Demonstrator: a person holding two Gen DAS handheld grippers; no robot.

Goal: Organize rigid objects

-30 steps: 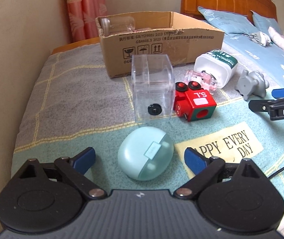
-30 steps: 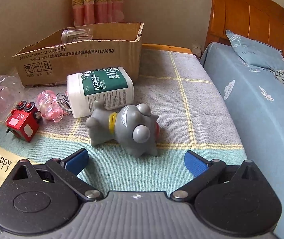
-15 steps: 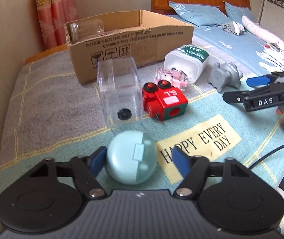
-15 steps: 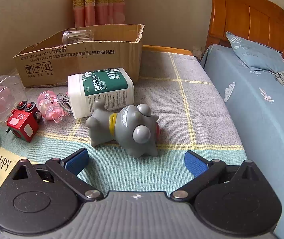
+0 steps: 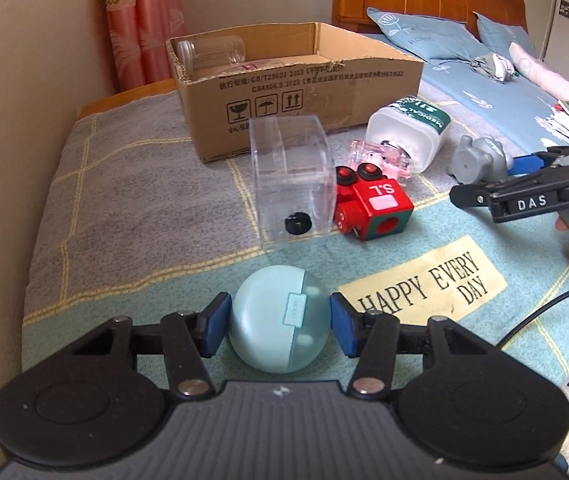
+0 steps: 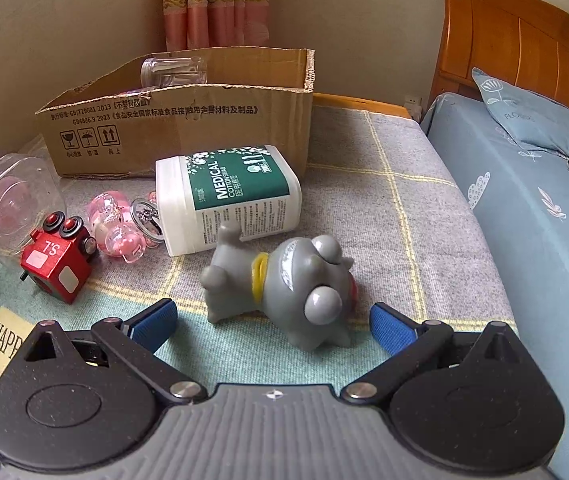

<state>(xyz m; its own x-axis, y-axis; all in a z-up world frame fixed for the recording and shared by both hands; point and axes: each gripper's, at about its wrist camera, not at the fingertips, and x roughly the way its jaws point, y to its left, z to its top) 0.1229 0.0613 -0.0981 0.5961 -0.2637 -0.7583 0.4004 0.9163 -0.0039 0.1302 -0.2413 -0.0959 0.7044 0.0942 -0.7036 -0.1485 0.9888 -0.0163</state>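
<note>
Left gripper [image 5: 280, 322]: blue pads closed in on both sides of the round case, touching or all but touching it; whether it has a firm hold, cannot tell
Round case [image 5: 280, 322]: pale green, lies on the blanket [image 5: 144, 208], clasp side up, between the left fingers
Right gripper [image 6: 272, 322]: jaws spread wide, holding nothing; low over the blanket, its blue pads to either side of the toy's head end without touching it
Gray toy [image 6: 284, 284]: rubber animal with a yellow collar, on its side, just in front of the right gripper
White bottle [image 6: 224, 204]: green label reading MEDICAL, lying on its side just behind the gray toy, near the box
Pink toy [image 6: 118, 226]: clear pink with a metal ring, touching the bottle's cap end
Red block [image 5: 372, 210]: marked S.L, two red-and-black buttons on top; just beside the clear tub
Clear tub [image 5: 290, 180]: square-sided, empty but for a small black disc at its lower wall; beyond the round case
Cardboard box [image 5: 296, 88]: open top, at the far edge of the blanket; a clear jar [image 5: 210, 52] rests in its back-left corner
Blanket patch [image 5: 424, 284]: cream, reads HAPPY EVERY DAY, to the right of the round case
</note>
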